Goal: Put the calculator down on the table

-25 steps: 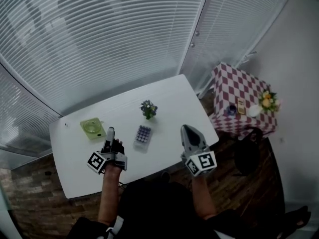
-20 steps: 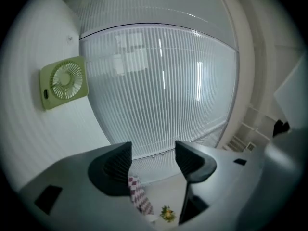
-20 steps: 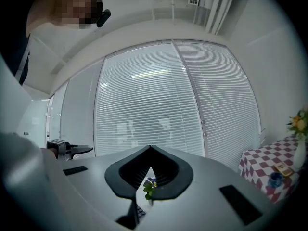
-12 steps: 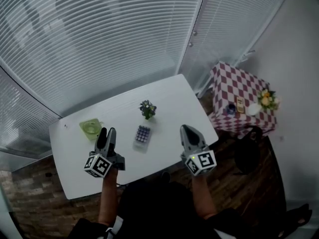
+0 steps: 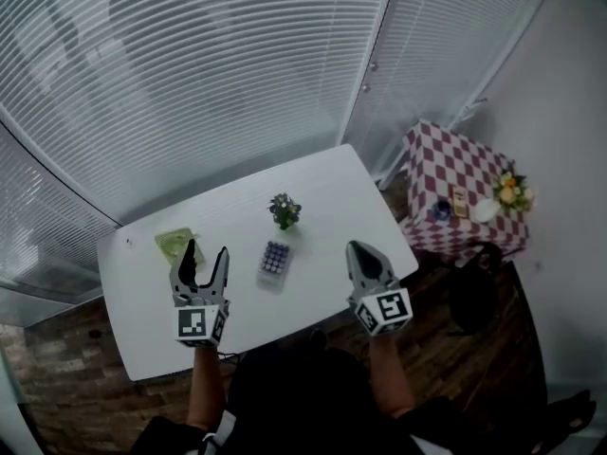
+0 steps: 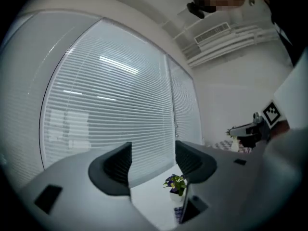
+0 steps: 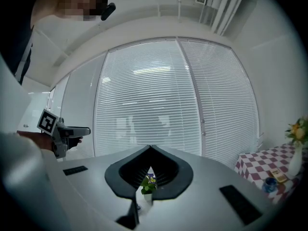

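The calculator (image 5: 274,257) lies flat on the white table (image 5: 322,197), with nothing holding it. Left of it, my left gripper (image 5: 205,259) hovers with its jaws spread wide and nothing between them. In the left gripper view those jaws (image 6: 153,160) frame the blinds and a small potted plant (image 6: 175,183). On the calculator's right, near the table's front edge, my right gripper (image 5: 366,257) is shut and empty. The right gripper view shows its tips (image 7: 150,150) meeting above the plant (image 7: 147,184).
The potted plant (image 5: 284,209) stands just behind the calculator. A green dish-like object (image 5: 175,244) sits at the table's left, close to the left gripper. A checkered side table (image 5: 460,197) with flowers and small items stands at the right. Blinds fill the far wall.
My left gripper has turned upright, shifted slightly left, and its jaws have spread open. The calculator stays on the table. The right gripper has barely moved.
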`<state>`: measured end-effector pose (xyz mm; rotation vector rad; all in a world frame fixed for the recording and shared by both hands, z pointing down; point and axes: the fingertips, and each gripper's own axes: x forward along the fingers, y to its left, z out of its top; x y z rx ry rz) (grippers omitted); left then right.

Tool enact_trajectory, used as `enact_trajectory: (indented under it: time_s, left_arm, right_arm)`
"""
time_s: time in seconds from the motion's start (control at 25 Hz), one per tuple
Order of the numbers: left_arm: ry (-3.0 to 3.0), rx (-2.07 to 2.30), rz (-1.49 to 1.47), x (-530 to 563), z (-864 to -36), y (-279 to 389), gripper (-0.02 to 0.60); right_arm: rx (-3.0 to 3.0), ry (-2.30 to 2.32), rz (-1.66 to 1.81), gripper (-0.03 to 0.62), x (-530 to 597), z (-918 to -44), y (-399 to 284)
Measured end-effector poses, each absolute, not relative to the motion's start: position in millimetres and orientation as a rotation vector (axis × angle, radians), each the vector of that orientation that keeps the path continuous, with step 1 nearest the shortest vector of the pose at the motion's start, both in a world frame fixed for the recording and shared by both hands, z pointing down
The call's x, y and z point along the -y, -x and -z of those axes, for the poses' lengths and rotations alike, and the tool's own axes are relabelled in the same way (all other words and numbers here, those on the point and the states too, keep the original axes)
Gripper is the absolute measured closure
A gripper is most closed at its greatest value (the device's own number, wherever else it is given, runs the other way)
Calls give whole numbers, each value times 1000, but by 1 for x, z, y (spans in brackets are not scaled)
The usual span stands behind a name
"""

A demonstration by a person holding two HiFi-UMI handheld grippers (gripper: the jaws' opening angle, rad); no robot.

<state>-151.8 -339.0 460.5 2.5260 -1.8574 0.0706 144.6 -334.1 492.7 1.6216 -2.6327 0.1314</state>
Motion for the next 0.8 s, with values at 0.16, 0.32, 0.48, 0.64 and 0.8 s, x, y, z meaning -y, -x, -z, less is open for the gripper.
enact_trajectory:
  time_s: [0.16,0.32,0.48,0.64,0.8]
  left_arm:
    - [-2626,1968,-240,337,-450,146,318]
    - [-2632,1928,-193,336,-446,142,318]
    - [-2652,1941,-210,335,-445,141,318]
    - [-2648,1917,-195,334,-446,139,319]
    - [-2693,1899,-223,331,-444,131,336]
  right_arm:
    - [2622,-1622,-140,588,335,-497,-144]
    - [2606,-1610,-108,588,336,-497,-141]
    - [2597,-1590,-97,588,337,-502,-139]
    - [2599,-1594,-96,588,339,-500,-139]
    - [2594,-1600,-91,588,338,-500,-141]
